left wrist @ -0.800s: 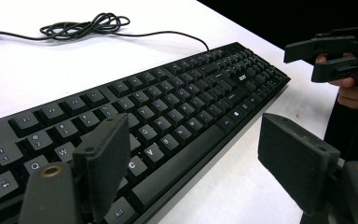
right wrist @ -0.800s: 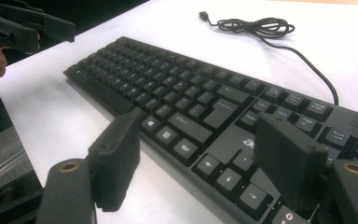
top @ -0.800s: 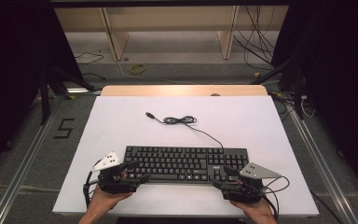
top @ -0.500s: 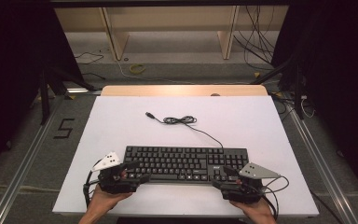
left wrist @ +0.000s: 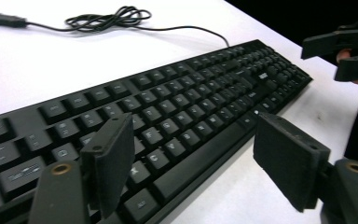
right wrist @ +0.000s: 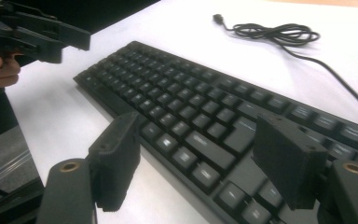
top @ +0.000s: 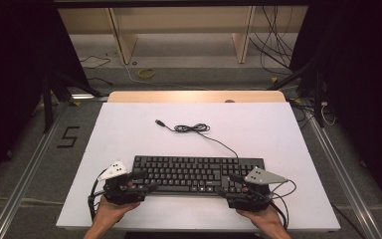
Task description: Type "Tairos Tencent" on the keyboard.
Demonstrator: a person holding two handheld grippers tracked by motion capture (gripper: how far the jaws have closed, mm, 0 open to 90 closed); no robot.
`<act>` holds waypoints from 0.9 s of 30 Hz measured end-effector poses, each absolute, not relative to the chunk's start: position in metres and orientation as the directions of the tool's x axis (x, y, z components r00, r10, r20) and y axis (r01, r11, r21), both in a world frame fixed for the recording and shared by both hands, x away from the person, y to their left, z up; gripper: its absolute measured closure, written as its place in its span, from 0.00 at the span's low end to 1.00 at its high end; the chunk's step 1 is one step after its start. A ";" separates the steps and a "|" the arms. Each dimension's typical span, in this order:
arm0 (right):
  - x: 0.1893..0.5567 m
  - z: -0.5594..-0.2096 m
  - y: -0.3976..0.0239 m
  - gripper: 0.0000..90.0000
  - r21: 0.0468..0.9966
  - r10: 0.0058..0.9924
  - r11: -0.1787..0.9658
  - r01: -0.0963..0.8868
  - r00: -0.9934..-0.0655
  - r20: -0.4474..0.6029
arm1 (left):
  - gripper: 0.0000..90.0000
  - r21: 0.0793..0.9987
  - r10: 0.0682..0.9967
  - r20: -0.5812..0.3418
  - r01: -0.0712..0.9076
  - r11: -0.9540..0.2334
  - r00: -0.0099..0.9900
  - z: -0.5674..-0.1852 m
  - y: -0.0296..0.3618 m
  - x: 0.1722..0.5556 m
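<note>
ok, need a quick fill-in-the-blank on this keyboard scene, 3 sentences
1. The black keyboard lies on a ____ table.
2. Its cable lies coiled on the keyboard's ____ side.
3. Left gripper and right gripper sit at the keyboard's near corners, both with jaws ____.

Missing words: white; far; open

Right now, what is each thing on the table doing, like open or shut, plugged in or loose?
Keyboard: flat on the table, keys up, not lifted.
Cable: partly bundled, lying loose on the table.
Plug: free, not plugged into anything.
Left hand-held gripper: open, jaws straddling the keyboard's front left corner.
Right hand-held gripper: open, jaws at the keyboard's front right corner.
</note>
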State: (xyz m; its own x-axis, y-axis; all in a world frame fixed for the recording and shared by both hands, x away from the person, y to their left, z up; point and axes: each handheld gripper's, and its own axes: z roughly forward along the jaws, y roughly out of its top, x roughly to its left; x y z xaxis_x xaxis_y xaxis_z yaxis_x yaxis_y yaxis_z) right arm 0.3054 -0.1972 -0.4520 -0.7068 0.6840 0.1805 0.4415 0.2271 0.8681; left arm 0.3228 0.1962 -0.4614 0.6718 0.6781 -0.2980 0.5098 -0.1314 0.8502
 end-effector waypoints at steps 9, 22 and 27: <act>0.322 -0.450 -0.171 0.38 0.850 0.656 0.266 0.455 -0.732 0.187 | 0.42 0.823 0.740 -0.296 0.555 -0.123 0.604 -0.465 0.203 0.328; 0.350 -0.447 -0.117 0.53 0.826 0.610 0.327 0.460 -0.770 0.187 | 0.74 0.797 0.795 -0.272 0.590 -0.130 0.543 -0.469 0.213 0.332; 0.357 -0.449 -0.103 0.63 0.816 0.602 0.346 0.464 -0.776 0.187 | 0.84 0.782 0.805 -0.262 0.606 -0.145 0.532 -0.470 0.215 0.333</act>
State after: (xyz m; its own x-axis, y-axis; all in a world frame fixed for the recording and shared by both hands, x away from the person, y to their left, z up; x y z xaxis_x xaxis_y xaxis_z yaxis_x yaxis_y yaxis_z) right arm 0.3572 -0.1027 -0.4490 -0.7764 0.6020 0.1865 0.4640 0.3458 0.8155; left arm 0.3334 0.2150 -0.4700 0.5316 0.8054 -0.2623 0.6060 -0.1452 0.7821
